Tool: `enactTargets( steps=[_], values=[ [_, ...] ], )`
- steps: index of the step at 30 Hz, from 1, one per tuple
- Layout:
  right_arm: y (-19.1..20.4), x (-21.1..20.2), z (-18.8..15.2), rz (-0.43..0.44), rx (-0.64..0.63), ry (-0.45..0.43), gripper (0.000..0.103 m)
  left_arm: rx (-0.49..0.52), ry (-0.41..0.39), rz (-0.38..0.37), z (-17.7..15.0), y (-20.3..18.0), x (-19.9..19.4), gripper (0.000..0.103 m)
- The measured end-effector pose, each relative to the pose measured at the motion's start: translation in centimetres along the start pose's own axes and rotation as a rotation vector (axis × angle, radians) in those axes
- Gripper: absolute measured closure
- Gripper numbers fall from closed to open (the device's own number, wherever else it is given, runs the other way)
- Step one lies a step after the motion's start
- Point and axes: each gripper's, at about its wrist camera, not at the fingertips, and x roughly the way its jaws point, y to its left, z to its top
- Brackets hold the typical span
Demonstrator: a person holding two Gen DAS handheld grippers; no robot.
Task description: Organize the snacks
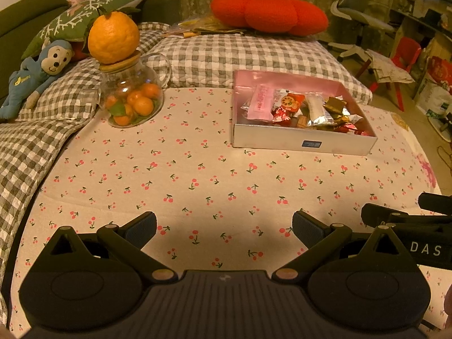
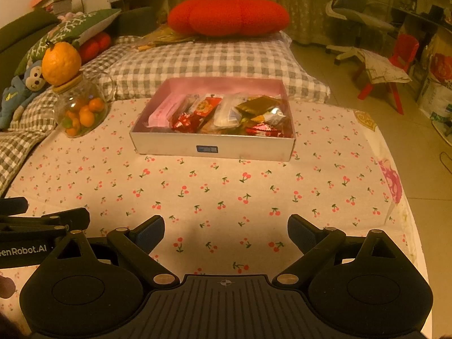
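Note:
A shallow silver box with a pink inside [image 1: 303,140] [image 2: 158,142] stands on the cherry-print cloth [image 1: 197,186] [image 2: 226,192]. It holds several wrapped snacks [image 1: 299,107] [image 2: 226,113], among them a pink packet, red wrappers and a gold one. My left gripper [image 1: 224,226] is open and empty, low over the cloth, well short of the box. My right gripper [image 2: 226,230] is open and empty too, facing the box front from a distance. Each gripper shows at the edge of the other's view.
A glass jar of small oranges [image 1: 131,99] [image 2: 80,110] with a big orange on its lid [image 1: 113,36] stands at the left. A blue monkey toy [image 1: 31,76], checked pillows [image 1: 226,53] and a red cushion [image 1: 268,11] lie behind. The cloth's right edge drops to the floor.

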Motion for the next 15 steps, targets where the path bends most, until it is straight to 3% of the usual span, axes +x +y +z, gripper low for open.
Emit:
enactTargets(
  steps=[15],
  values=[
    [-0.05, 0.07, -0.05, -0.003, 0.0, 0.003, 0.007, 0.027, -0.005, -0.012, -0.1, -0.24, -0.09, 0.001]
  ],
)
